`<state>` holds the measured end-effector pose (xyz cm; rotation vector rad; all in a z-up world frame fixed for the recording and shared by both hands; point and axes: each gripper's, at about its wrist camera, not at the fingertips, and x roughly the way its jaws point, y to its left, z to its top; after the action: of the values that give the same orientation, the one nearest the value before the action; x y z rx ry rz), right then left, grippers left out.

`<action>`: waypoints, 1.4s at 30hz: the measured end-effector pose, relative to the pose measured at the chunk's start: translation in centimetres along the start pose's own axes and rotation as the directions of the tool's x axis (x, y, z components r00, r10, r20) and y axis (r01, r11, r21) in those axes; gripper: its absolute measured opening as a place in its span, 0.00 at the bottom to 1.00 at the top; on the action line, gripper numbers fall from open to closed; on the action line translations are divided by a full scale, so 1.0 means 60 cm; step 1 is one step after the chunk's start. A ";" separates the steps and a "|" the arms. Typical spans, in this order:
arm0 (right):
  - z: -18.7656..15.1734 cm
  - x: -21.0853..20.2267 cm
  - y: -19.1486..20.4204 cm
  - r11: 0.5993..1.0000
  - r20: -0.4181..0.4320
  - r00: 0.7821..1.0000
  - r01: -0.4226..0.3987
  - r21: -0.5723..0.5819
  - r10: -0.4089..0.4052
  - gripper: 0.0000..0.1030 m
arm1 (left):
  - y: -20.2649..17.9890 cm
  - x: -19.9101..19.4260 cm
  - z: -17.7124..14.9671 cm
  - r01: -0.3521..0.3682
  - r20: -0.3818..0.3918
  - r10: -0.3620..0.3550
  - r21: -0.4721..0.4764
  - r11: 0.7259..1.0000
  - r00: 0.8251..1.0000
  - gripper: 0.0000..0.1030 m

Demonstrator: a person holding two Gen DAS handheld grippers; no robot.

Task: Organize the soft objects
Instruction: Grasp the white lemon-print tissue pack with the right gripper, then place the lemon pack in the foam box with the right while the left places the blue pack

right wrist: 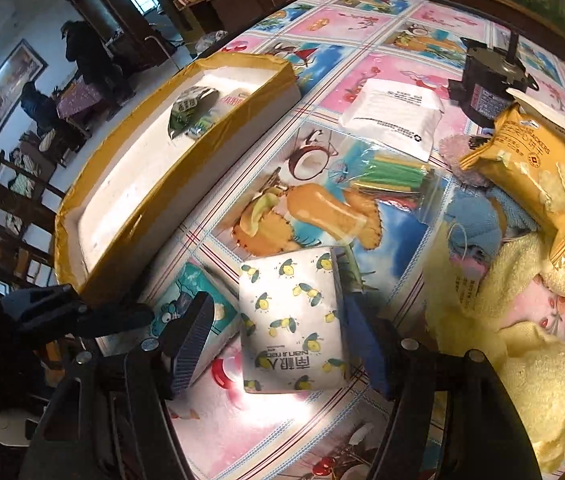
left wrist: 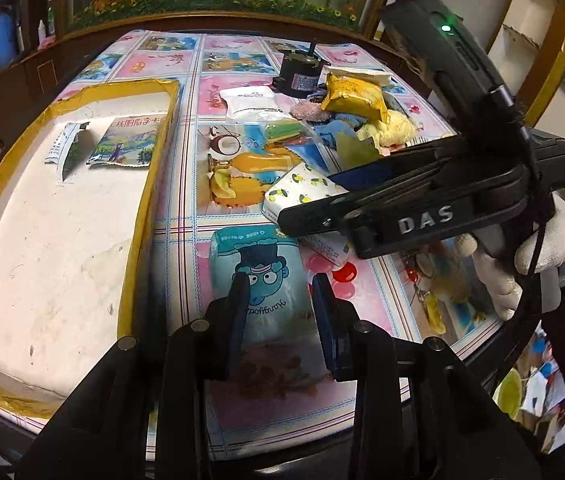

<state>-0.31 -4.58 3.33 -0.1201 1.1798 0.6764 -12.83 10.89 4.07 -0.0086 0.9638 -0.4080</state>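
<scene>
Left wrist view. Your left gripper (left wrist: pixel 280 300) stands narrowly parted around the blue pack (left wrist: pixel 260 280), a glossy soft tissue pack with a cartoon face. The pads look to press its sides, so I judge it gripped. It lies on the tablecloth (left wrist: pixel 186 92) just right of the tray (left wrist: pixel 42 240), near the tray's near end. The tray is shallow and rectangular, with a matte white foam floor and tan taped walls; two flat foil sachets (left wrist: pixel 122 146) lie at its far end. Your right gripper (left wrist: pixel 314 212) reaches in from the right over the lemon pack (left wrist: pixel 302 190). A white-gloved hand (left wrist: pixel 522 264) holds it.

Right wrist view. The right gripper (right wrist: pixel 278 320) is about half open and straddles the lemon pack (right wrist: pixel 294 320), a plump white block printed with lemons, in crinkly film. The right pad seems to touch its edge; the left pad stands clear. I judge it not yet clamped. This pack sits right of the tray (right wrist: pixel 210 148), near its close corner, touching the blue pack (right wrist: pixel 198 296). Farther right of the tray lies a heap: yellow fleece (right wrist: pixel 522 344), a stiff snack bag (right wrist: pixel 530 168), a blue knit (right wrist: pixel 474 232), a zip bag of straws (right wrist: pixel 394 176).

Step, as I read it: both packs being picked for the tray. Next, close the right jaws squarely on the pack's flanks, gently since it will squash, then lift clear of the tray's wall before carrying over.
</scene>
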 end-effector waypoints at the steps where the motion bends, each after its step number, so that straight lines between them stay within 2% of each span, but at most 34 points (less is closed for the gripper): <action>1: -0.001 0.009 0.007 0.999 -0.003 0.999 0.039 -0.021 -0.039 0.66 | -0.002 0.003 -0.001 -0.013 -0.004 0.013 0.010 1.000 1.000 0.31; 3: -0.002 0.013 0.015 0.995 0.030 0.995 0.092 -0.043 -0.091 0.65 | -0.004 0.004 -0.001 -0.038 -0.004 0.038 0.013 0.999 0.999 0.31; 5: -0.006 0.008 0.011 0.996 0.046 0.995 0.087 -0.012 -0.086 0.50 | -0.001 0.005 0.000 -0.047 -0.002 0.047 0.006 0.999 0.999 0.31; 10: -0.032 -0.019 -0.011 0.994 0.100 0.990 0.092 0.059 -0.097 0.49 | -0.001 0.021 0.009 -0.063 -0.016 0.064 0.010 0.998 0.998 0.35; 14: -0.042 -0.028 -0.027 0.994 0.116 0.990 0.071 0.082 -0.080 0.49 | -0.009 0.024 0.012 -0.054 -0.009 0.054 0.022 0.998 0.998 0.48; 15: -0.043 -0.026 -0.028 0.995 0.118 0.990 0.064 0.082 -0.073 0.49 | -0.009 0.027 0.012 -0.057 -0.019 0.058 0.023 0.998 0.998 0.48; 19: -0.051 -0.020 -0.032 0.995 0.114 0.992 0.047 0.089 -0.057 0.50 | -0.004 0.038 0.013 -0.101 -0.044 0.101 0.006 0.995 0.994 0.50; 22: -0.054 -0.022 -0.035 0.994 0.132 0.990 0.030 0.103 -0.044 0.50 | -0.003 0.055 0.015 -0.130 -0.079 0.130 -0.001 0.991 0.988 0.56; 26: -0.058 -0.025 -0.039 0.993 0.147 0.989 0.010 0.121 -0.028 0.50 | -0.023 0.073 0.017 -0.194 -0.066 0.197 0.049 0.980 0.978 0.69; 29: -0.063 -0.026 -0.039 0.993 0.154 0.988 0.010 0.119 -0.029 0.50 | -0.027 0.079 0.019 -0.194 -0.041 0.196 0.039 0.980 0.980 0.68; 31: -0.066 -0.027 -0.037 0.994 0.159 0.987 0.019 0.110 -0.037 0.50 | -0.029 0.075 0.020 -0.174 -0.023 0.175 0.041 0.984 0.984 0.48; 37: -0.073 -0.044 -0.031 0.993 0.195 0.979 0.036 0.113 -0.058 0.49 | -0.014 0.033 0.023 -0.041 0.028 0.043 -0.059 0.997 0.999 0.45; 42: -0.065 -0.084 -0.016 0.994 0.263 0.964 0.013 0.111 -0.042 0.49 | 0.037 -0.062 0.048 0.092 0.121 -0.072 -0.168 0.981 0.990 0.44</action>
<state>-3.99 -9.16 5.97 0.0451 0.9525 0.5827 -11.63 13.72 8.31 -0.2283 0.8850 -0.3938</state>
